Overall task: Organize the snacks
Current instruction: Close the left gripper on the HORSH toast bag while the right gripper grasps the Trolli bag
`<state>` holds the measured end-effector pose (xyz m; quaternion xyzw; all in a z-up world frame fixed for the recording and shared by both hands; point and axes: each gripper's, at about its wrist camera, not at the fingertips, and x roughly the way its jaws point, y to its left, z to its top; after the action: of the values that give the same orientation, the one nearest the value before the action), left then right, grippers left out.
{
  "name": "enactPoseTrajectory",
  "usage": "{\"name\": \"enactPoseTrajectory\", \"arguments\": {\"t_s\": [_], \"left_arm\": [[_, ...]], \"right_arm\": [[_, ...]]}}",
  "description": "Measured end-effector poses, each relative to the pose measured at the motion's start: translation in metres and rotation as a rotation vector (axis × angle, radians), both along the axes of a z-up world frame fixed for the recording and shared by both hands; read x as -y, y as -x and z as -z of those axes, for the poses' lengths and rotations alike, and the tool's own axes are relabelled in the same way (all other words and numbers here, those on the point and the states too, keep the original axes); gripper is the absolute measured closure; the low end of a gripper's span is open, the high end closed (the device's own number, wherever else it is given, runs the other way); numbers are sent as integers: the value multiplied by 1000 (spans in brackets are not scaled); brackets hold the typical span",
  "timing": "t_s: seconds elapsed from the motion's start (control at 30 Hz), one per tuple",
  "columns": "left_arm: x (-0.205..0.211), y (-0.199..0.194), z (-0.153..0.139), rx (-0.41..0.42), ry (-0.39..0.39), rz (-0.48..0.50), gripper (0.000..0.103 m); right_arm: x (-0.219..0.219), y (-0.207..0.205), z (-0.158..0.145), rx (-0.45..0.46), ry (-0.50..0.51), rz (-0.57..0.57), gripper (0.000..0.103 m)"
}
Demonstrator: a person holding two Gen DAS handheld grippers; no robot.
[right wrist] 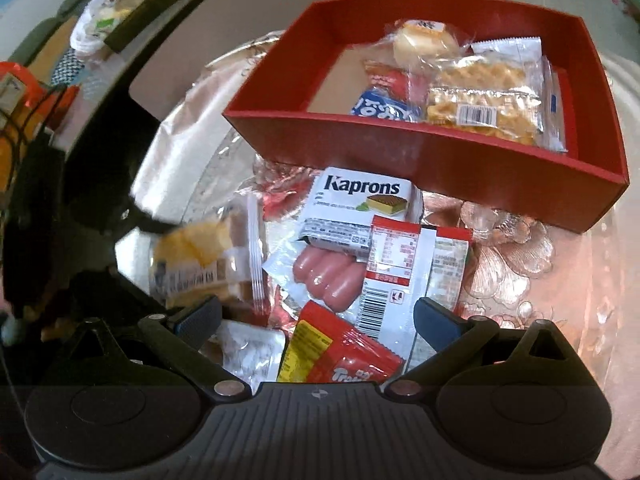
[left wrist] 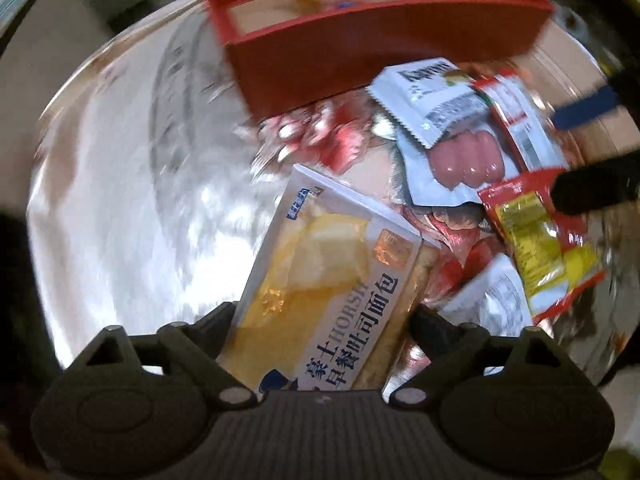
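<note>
Pinching a bread pack [left wrist: 324,280], the left claw [left wrist: 324,316] works; ahead, the red box [right wrist: 400,148] holds several snacks, others remain loose.

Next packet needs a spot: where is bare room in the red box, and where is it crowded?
The red cardboard box has bare floor in its left half, bordered by its left wall and the blue-and-white packet. Its right half is stacked with clear-wrapped waffle packs.
</note>
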<state>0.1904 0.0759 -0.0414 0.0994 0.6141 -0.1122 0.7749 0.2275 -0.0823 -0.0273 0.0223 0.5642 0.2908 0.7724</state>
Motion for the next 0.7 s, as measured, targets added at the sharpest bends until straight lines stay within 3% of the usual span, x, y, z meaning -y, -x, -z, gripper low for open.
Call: {"name": "enactPoseTrajectory", "arguments": {"t_s": [0.07,0.23,0.4,0.57,0.7], "left_arm": [[-2,6,-4,0,12,-86,23],[-10,28,-4,-11,62,-306,23],[2,34,5,-1,23,-340,24],[9,37,13,-23,16,-362,10],[15,40,21,-10,-7,-337,3]], "right_arm": [[1,3,3,5,19,1,0],[12,14,11,-5,60,10,0],[23,29,14,-26,15,67,0],[18,44,32,-97,-27,134,0],[5,47,36,-66,21,170,0]]}}
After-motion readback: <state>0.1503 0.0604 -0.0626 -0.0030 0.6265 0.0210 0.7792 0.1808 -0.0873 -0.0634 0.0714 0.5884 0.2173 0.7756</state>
